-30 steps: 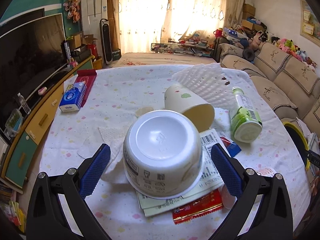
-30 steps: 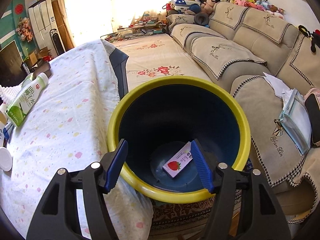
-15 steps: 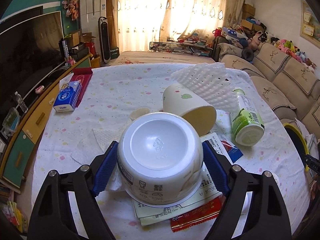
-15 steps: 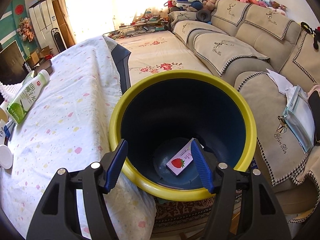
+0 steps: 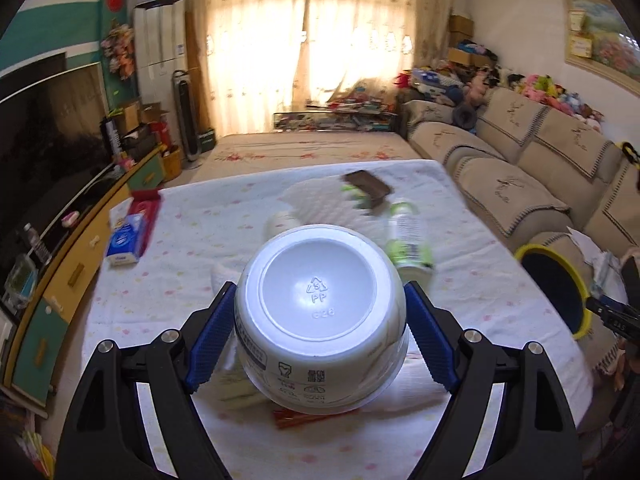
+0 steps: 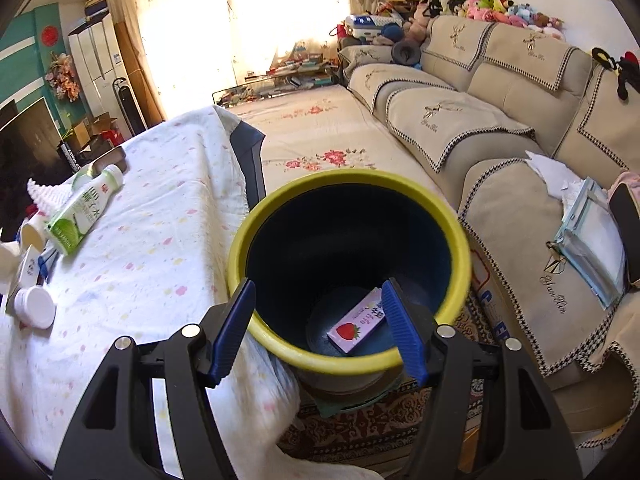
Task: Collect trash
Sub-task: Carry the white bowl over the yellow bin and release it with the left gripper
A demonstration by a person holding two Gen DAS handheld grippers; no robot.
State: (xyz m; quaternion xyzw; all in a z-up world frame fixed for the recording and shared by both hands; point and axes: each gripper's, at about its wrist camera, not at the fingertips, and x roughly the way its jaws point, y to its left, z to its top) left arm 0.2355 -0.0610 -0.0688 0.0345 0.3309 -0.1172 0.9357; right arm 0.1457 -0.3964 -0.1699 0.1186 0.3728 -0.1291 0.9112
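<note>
The left gripper (image 5: 320, 332) has just clamped the bowl (image 5: 320, 320), probably lifted off the table (image 5: 200, 216); the bin (image 5: 560, 292) waits. The right gripper (image 6: 318, 328) gapes empty.

A white plastic bowl (image 5: 320, 336) — upside down, base up, printed label on its side — sits above the table (image 5: 224, 216); beside the table, a yellow-rimmed bin (image 6: 348, 272) holds a strawberry carton (image 6: 358, 325).

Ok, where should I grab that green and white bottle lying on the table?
Across the middle of its body, from above, jaws straddling its width. The bottle lies on its side on the tablecloth, so its long round sides are exposed.
</note>
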